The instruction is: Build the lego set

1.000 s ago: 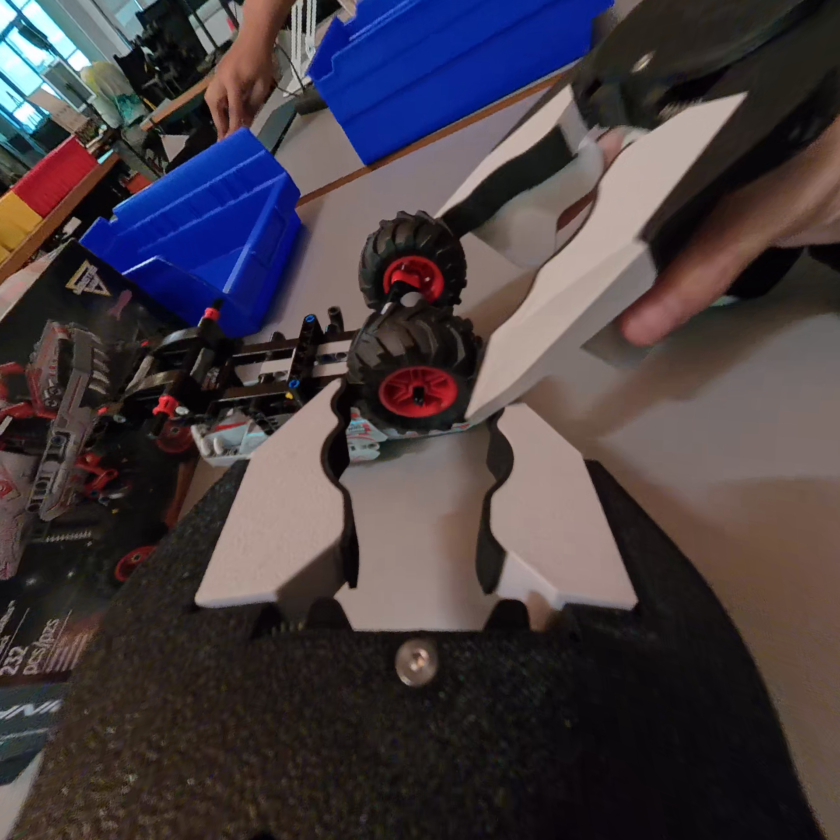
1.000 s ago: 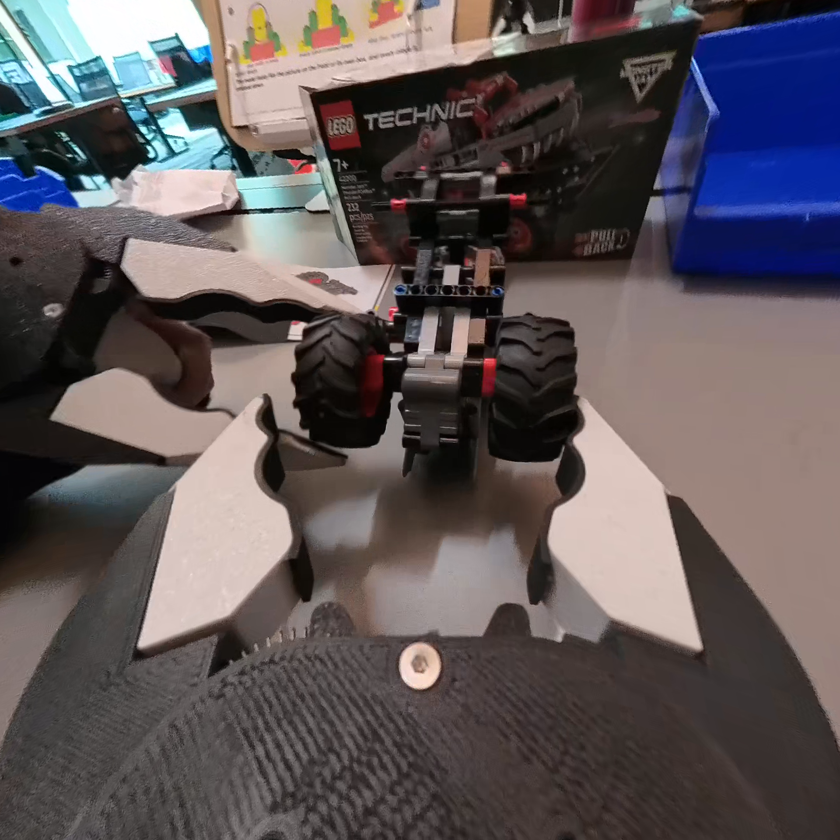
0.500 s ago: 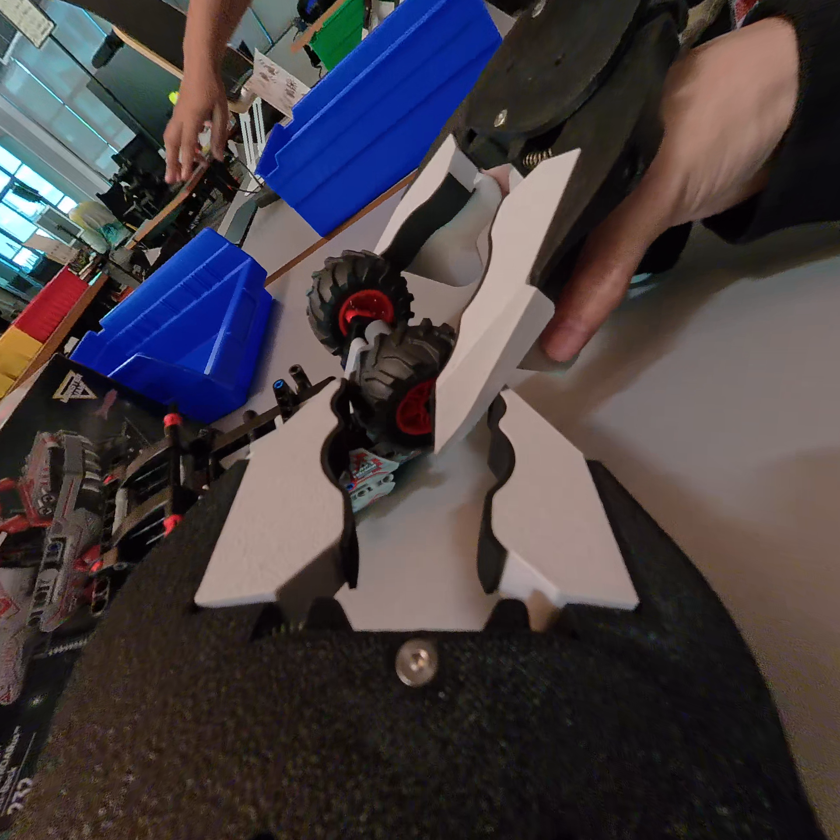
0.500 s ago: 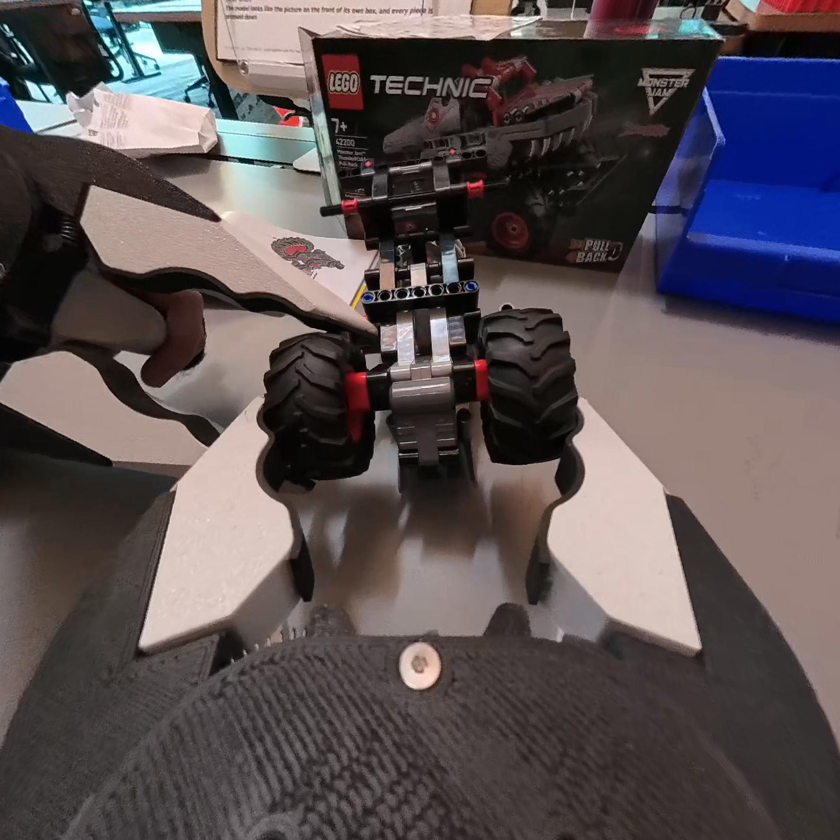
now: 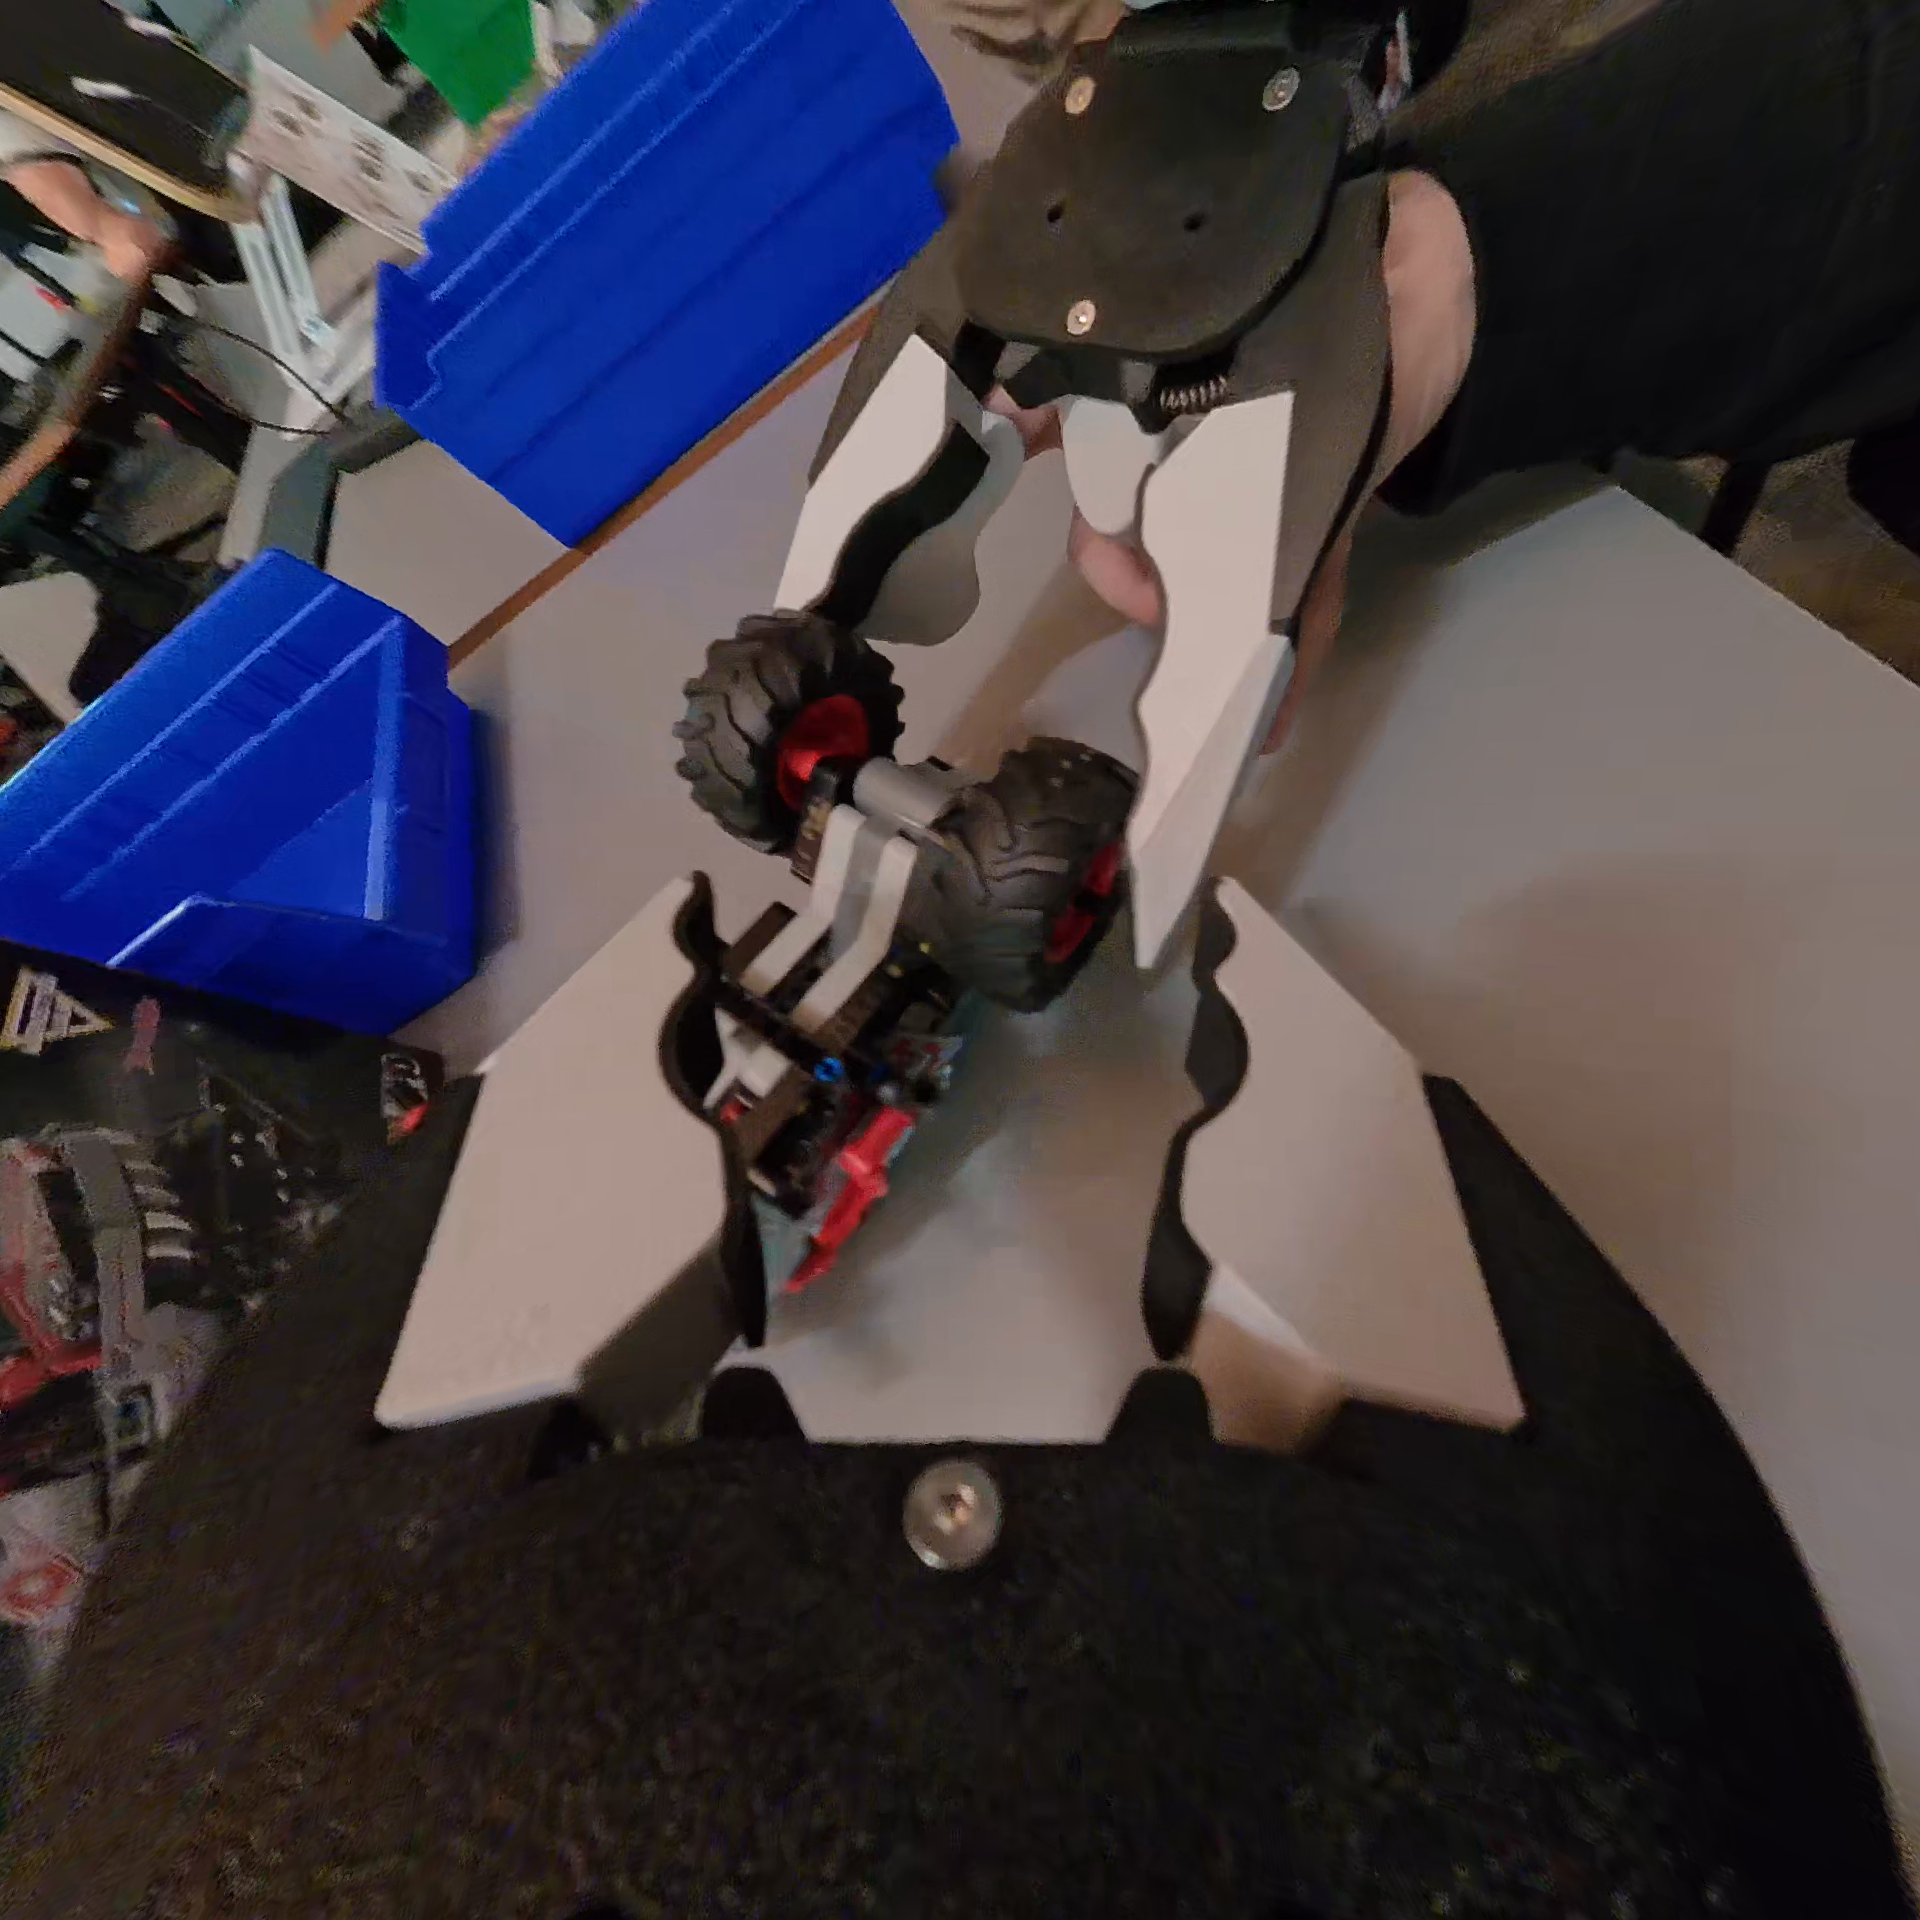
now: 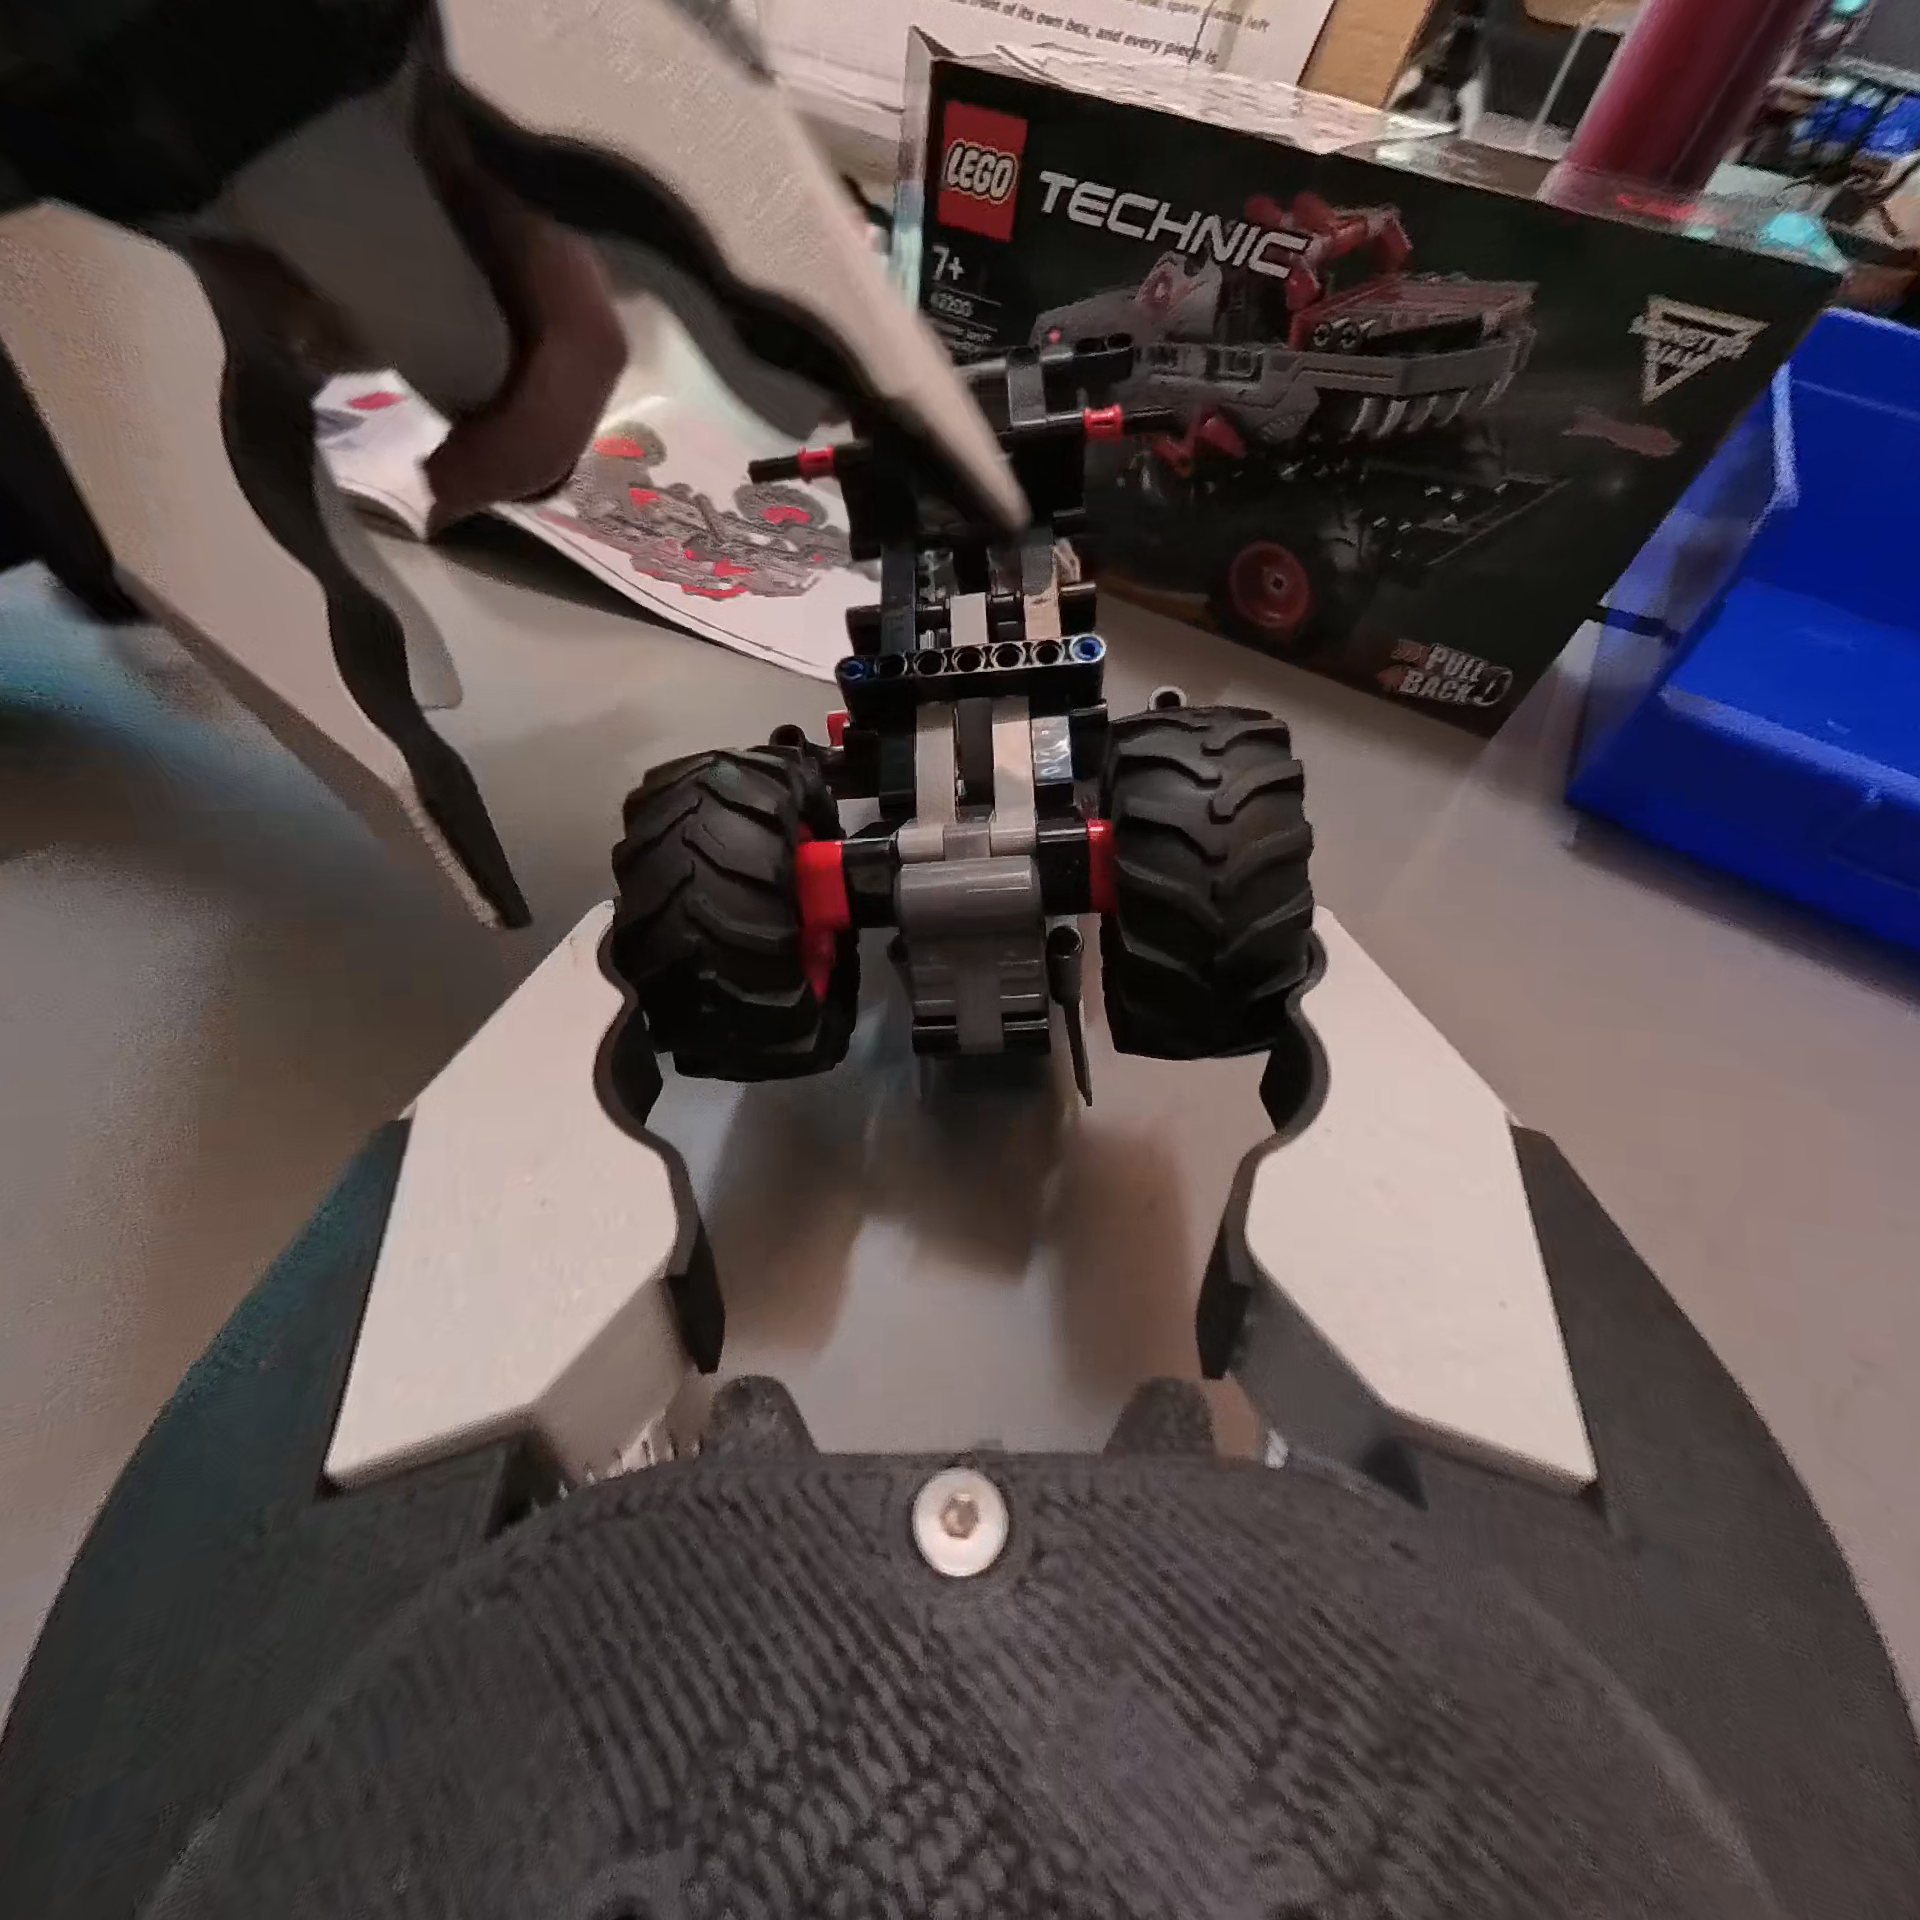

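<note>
The partly built lego truck has a black and grey chassis and two black tyres with red hubs. My right gripper grips across both tyres, one finger against each. In the left wrist view the truck is tilted, its chassis end running between the fingers of my open left gripper, close to the left finger. The right gripper comes in from the top there. In the right wrist view the left gripper is at the upper left, one fingertip on the far chassis.
The lego set box stands behind the truck and also shows in the left wrist view. An instruction booklet lies to its left. Blue bins stand on the grey table; one is at the right.
My left gripper has swung from beside the near wheel to over the chassis end. The truck has tilted and turned, still between the right gripper's fingers.
</note>
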Motion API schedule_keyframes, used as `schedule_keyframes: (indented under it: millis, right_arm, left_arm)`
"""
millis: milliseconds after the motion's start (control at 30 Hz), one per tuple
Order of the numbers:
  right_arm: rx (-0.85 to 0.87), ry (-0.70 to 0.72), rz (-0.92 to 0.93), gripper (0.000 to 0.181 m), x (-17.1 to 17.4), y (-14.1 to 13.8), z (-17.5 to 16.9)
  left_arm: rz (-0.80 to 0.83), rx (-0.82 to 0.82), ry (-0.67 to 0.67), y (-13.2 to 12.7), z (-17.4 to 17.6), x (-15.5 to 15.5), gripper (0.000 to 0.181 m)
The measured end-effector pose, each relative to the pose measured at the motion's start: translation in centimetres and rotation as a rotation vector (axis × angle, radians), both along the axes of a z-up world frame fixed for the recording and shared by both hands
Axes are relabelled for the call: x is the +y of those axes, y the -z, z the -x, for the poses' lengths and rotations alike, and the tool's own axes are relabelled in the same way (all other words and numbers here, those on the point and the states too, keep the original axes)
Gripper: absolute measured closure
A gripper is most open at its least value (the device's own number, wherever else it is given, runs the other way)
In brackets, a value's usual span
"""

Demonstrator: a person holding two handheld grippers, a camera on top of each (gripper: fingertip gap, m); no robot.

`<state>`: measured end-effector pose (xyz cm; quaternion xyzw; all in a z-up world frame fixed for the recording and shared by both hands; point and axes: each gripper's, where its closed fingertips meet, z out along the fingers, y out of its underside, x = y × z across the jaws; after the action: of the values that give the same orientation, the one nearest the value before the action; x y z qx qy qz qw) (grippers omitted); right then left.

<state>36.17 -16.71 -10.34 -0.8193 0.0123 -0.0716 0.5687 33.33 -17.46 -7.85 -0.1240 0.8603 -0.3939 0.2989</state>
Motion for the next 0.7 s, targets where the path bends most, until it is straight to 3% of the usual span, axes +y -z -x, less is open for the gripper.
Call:
schedule_keyframes:
  millis: [67, 267, 433, 567, 700]
  right_arm:
    - [0.016, -0.032, 0.000, 0.061, -0.1, 0.0, 0.0]
    - [0.013, -0.115, 0.006, 0.062, -0.6, 0.3, 0.2]
    - [0.015, -0.145, -0.003, 0.064, -0.7, 0.2, 0.0]
    - [0.000, -0.146, -0.019, 0.064, -0.5, -0.1, -0.1]
    - [0.002, -0.147, -0.029, 0.064, -0.5, -0.2, 0.0]
  left_arm:
    - [-0.053, 0.049, 0.038, 0.1, -0.7, -0.2, 0.080]
    - [-0.131, 0.162, 0.147, 1.3, -2.2, -1.2, 0.065]
    - [-0.259, 0.191, 0.208, 2.6, -2.3, -0.3, 0.071]
    - [-0.290, 0.163, 0.213, 2.4, -3.3, -0.2, 0.090]
    - [-0.267, 0.206, 0.219, 2.8, -3.1, -0.3, 0.091]
